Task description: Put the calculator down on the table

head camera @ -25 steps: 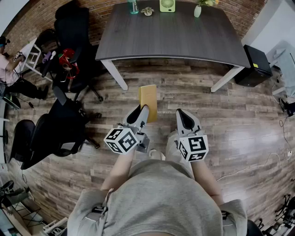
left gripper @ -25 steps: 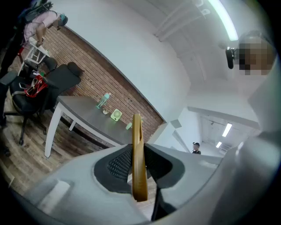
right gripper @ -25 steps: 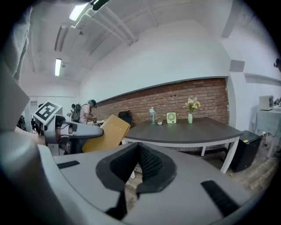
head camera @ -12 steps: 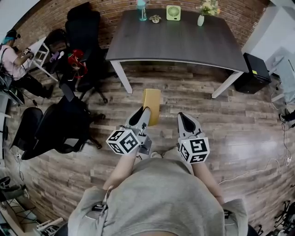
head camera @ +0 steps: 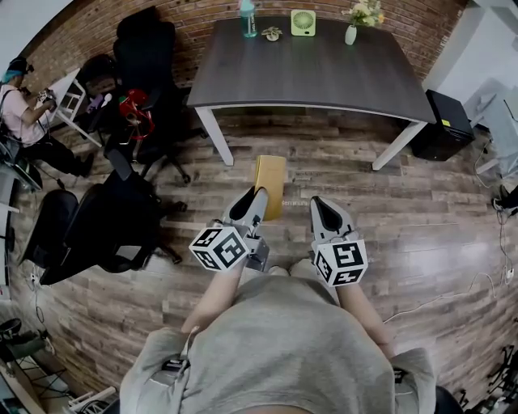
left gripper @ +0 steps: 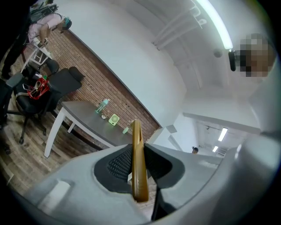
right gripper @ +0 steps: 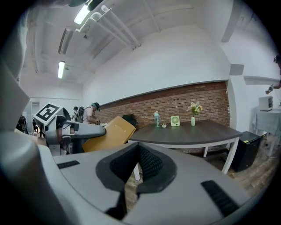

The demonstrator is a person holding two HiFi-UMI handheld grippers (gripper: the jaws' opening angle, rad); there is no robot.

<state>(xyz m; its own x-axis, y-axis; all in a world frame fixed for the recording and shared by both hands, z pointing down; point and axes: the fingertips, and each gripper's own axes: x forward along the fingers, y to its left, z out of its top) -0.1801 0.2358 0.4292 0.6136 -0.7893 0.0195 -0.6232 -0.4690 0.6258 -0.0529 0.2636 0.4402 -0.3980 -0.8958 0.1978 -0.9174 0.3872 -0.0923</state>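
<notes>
My left gripper (head camera: 257,196) is shut on a flat yellow calculator (head camera: 269,185), held in the air above the wooden floor, short of the dark grey table (head camera: 307,69). In the left gripper view the calculator (left gripper: 138,165) shows edge-on, clamped between the jaws. The right gripper view shows the calculator (right gripper: 109,133) slanting out of the left gripper to its left. My right gripper (head camera: 322,208) hangs beside it, shut, with nothing between its fingers (right gripper: 151,163). The table (right gripper: 189,132) stands ahead.
At the table's far edge stand a teal bottle (head camera: 247,18), a small green fan (head camera: 303,22) and a vase of flowers (head camera: 350,32). Black office chairs (head camera: 137,89) crowd the left side, where a person (head camera: 24,105) sits. A black box (head camera: 447,113) stands right of the table.
The view has moved a little toward the table. Both grippers keep their pose, and the left one still holds the calculator.
</notes>
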